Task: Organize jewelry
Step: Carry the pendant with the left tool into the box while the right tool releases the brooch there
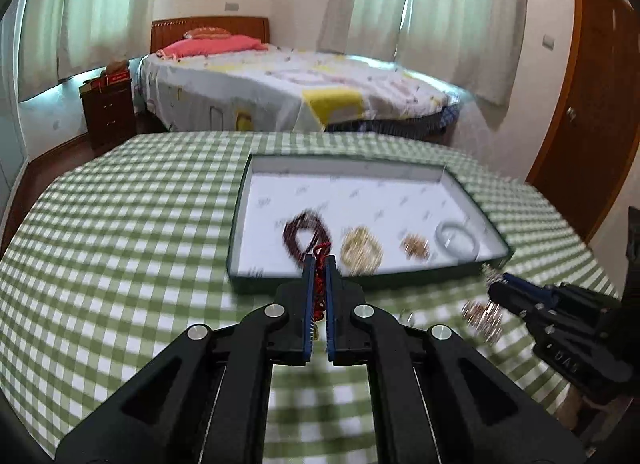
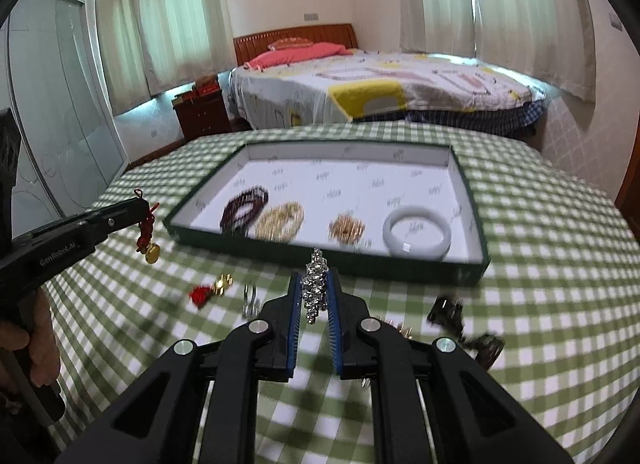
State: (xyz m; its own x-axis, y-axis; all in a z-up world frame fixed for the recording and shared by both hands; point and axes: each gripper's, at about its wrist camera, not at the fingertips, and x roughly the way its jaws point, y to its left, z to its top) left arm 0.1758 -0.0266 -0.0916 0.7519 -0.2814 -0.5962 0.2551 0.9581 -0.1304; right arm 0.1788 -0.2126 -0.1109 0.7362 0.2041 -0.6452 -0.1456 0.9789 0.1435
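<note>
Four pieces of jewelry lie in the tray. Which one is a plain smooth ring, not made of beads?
The white bangle, at the right end of the row in the tray. The dark bracelet and the two golden pieces look beaded.

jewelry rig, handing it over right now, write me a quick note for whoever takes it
Left gripper: shut on a red knotted cord charm with a gold pendant, held above the table.
Right gripper: shut on a silver beaded bracelet, also held above the table.
Done: dark red bead bracelet, gold bead bracelet, small gold piece and white bangle lie in the green-rimmed white tray.
Left: place both held pieces, then the red tassel, silver ring and dark pieces on the checked cloth.
</note>
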